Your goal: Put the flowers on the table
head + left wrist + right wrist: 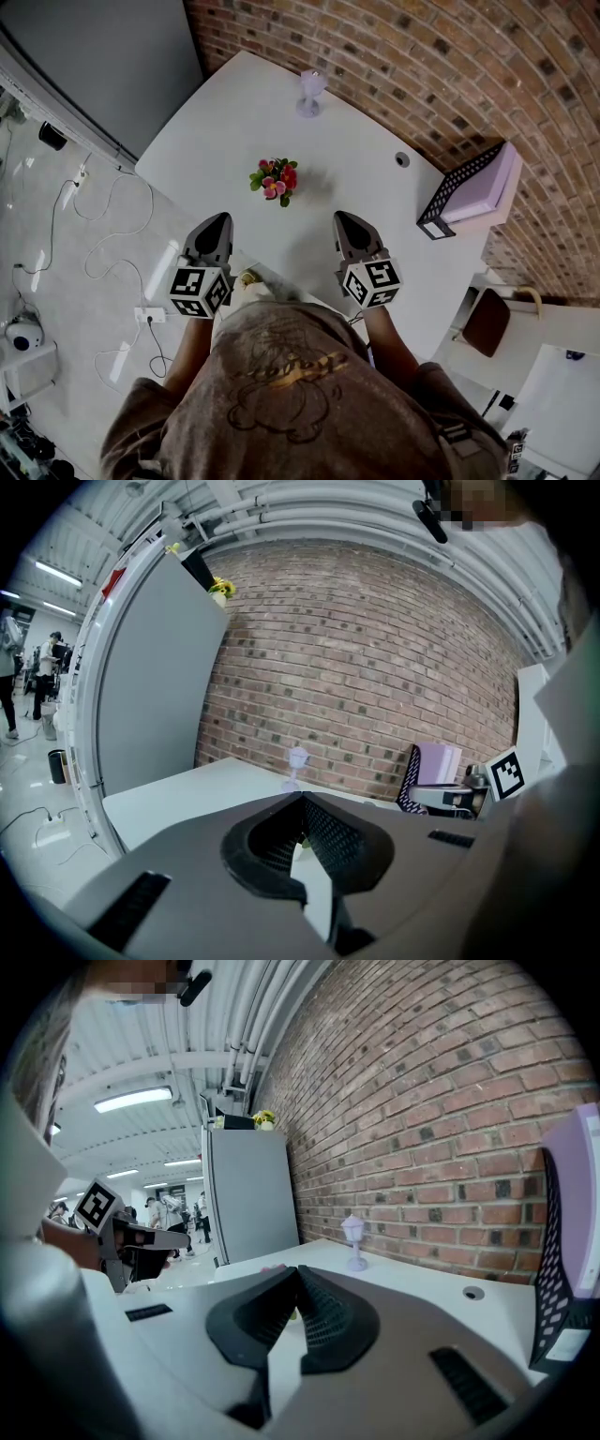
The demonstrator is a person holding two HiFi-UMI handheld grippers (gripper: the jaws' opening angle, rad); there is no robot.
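Flowers (275, 179), a small pink and red bunch with green leaves, lie near the centre of the head view on the white table (225, 122). Below them, the left gripper (217, 221) at lower left and the right gripper (345, 219) at lower right both have their jaws pressed together with nothing between them. A pale purple lantern ornament (310, 91) stands at the upper centre, and a file holder (473, 192) sits at the right.

A: so where's everything sitting?
B: flowers (275, 180) mid-table (234, 117), lamp (310, 92) behind them by the wall (422, 56), rack (473, 192) far right. left gripper (220, 218) and right gripper (343, 218) nearer me, either side of the flowers
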